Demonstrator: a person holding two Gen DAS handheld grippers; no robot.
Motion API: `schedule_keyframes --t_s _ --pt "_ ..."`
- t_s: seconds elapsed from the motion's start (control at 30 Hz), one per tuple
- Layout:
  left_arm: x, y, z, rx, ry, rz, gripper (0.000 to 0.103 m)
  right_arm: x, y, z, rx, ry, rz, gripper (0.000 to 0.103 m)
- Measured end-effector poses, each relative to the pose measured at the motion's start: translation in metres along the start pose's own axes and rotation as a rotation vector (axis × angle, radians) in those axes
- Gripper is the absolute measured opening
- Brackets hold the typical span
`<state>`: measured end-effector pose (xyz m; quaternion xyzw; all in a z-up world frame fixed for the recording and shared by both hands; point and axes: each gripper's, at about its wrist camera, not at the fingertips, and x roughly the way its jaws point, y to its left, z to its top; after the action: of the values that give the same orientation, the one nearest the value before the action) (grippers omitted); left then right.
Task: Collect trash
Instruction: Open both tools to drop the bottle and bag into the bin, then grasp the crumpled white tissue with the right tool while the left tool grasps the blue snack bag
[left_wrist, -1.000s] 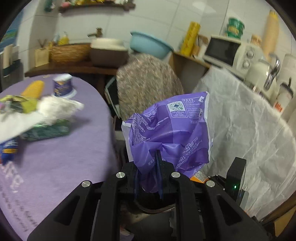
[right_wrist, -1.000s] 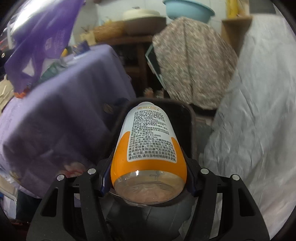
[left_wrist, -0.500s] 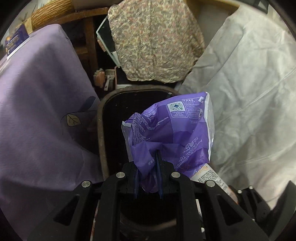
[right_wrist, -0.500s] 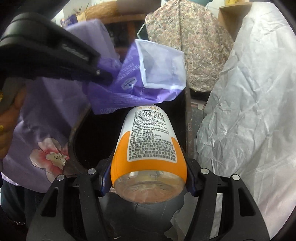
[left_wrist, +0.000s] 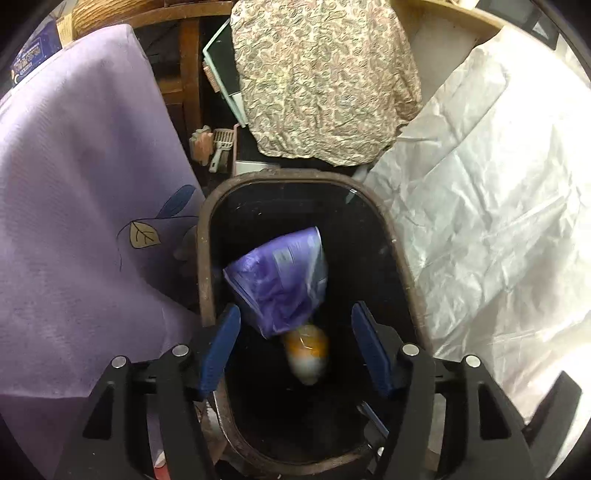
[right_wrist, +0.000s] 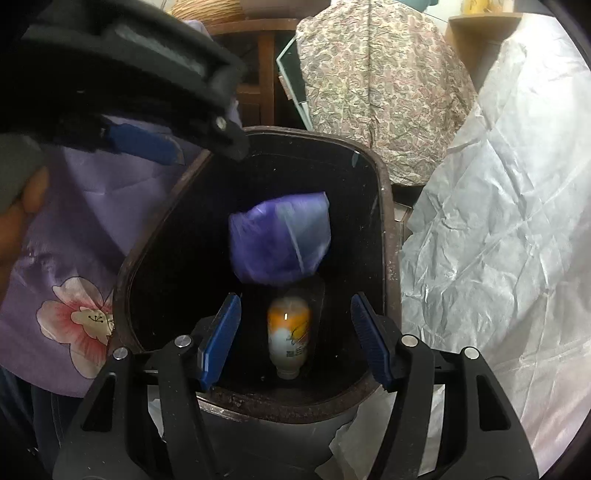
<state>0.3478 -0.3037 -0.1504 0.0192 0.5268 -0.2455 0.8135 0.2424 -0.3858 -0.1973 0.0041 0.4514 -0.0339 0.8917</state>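
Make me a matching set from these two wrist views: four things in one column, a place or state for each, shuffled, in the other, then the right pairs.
Things:
1. crumpled purple plastic bag
2. orange-and-white plastic bottle
3. left gripper
4. pale crinkled white sheet

Places or states:
A. draped to the right of the dark brown bin
B. jaws apart, nothing between the pads
C. blurred, inside the bin's mouth, above the bottle
D. cap end toward the camera, deeper in the bin

Pairs: 1-C, 2-D, 3-B, 4-A
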Motion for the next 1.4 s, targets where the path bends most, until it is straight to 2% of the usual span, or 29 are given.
schedule_keyframes --t_s 0.1,0.2,0.27,0.33,0.57,0.7,0.87,0.97,1.07,1.17,1.2,1.27,1.4 --pt "-0.012 -0.003 -0.002 0.010 -0.042 -0.018 0.068 -0.007 -0.003 -0.002 0.021 -0.011 0.010 0.063" --pt "-0.022 -0.009 -0.003 0.029 -0.073 -0.033 0.070 -0.017 -0.006 -0.005 0.033 -0.024 0.003 0.065" --pt "-0.033 -0.010 -0.007 0.031 -0.096 -0.053 0.070 -0.025 -0.007 -0.007 0.035 -0.039 -0.007 0.070" --pt "-0.049 -0.013 -0.011 0.045 -0.141 -0.066 0.072 -0.035 -0.011 -0.007 0.042 -0.058 -0.024 0.072" --pt "-0.126 -0.013 -0.031 0.105 -0.312 -0.120 0.083 -0.075 0.000 0.005 0.019 -0.152 -0.035 0.079" --pt "-0.174 0.002 -0.044 0.115 -0.410 -0.109 0.089 -0.099 0.016 0.022 0.012 -0.225 0.000 0.082" --pt "-0.229 0.055 -0.059 0.046 -0.503 -0.064 0.090 -0.117 0.049 0.049 -0.035 -0.294 0.094 0.083" --pt "-0.252 0.093 -0.070 -0.008 -0.533 0.042 0.090 -0.125 0.073 0.070 -0.057 -0.332 0.186 0.083" --pt "-0.266 0.135 -0.085 -0.080 -0.553 0.185 0.090 -0.129 0.101 0.097 -0.074 -0.356 0.274 0.083" --pt "-0.273 0.176 -0.101 -0.151 -0.549 0.305 0.090 -0.131 0.135 0.124 -0.122 -0.387 0.343 0.083" --pt "-0.275 0.186 -0.104 -0.168 -0.541 0.324 0.087 -0.130 0.145 0.133 -0.147 -0.401 0.358 0.083" --pt "-0.280 0.208 -0.109 -0.215 -0.523 0.315 0.081 -0.127 0.167 0.151 -0.191 -0.416 0.379 0.083" --pt "-0.283 0.235 -0.107 -0.271 -0.488 0.231 0.078 -0.117 0.197 0.192 -0.252 -0.426 0.406 0.083"
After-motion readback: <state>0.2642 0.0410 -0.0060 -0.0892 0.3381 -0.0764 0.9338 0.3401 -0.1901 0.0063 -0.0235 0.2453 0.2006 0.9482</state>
